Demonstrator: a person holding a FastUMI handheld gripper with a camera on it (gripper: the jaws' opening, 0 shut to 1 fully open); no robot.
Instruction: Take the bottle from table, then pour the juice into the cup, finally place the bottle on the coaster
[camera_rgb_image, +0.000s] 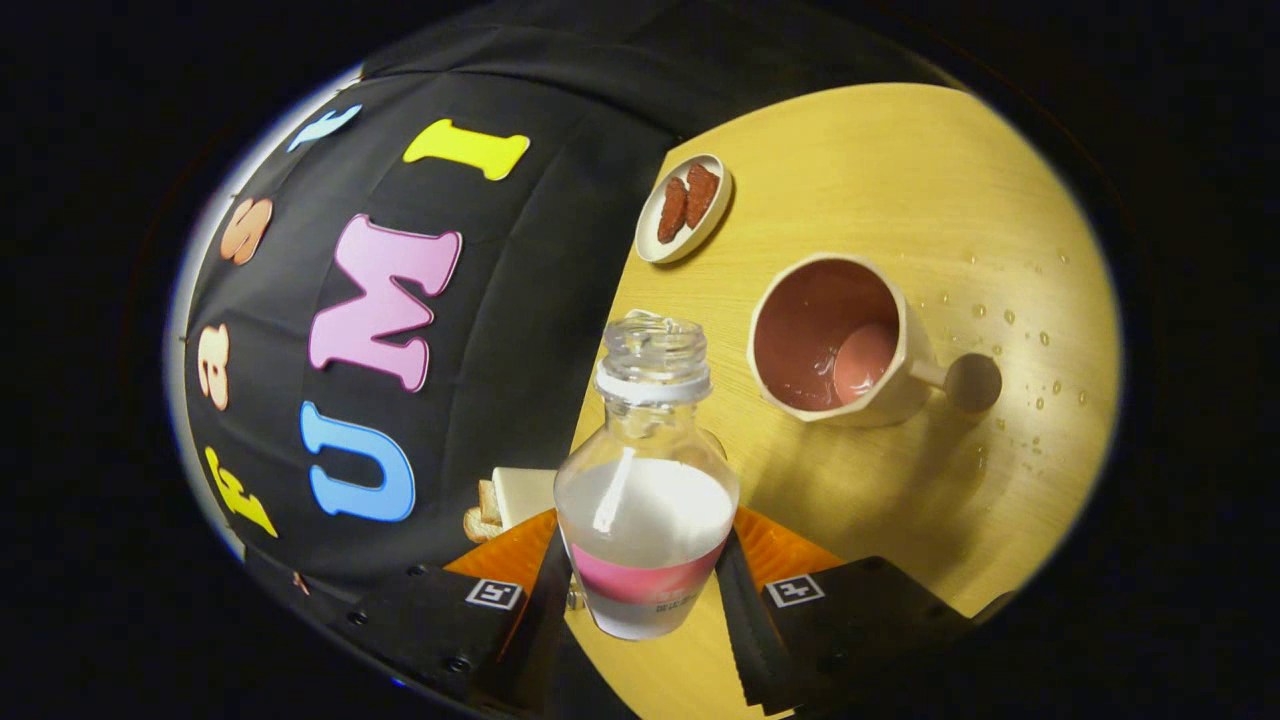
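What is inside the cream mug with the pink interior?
The cream mug with the pink interior holds a shallow pool of pink liquid at its bottom; its near wall hides part of that. The gripper is shut on the clear plastic bottle.

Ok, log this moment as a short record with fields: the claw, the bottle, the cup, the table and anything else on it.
claw: shut on the bottle, a finger on each side
bottle: uncapped, clear, partly full of pale liquid, pink label band
cup: beyond the bottle, pink inside, a little liquid at the bottom
table: light wood, droplets past the cup
small dish: beside the cup, two reddish-brown pieces on it
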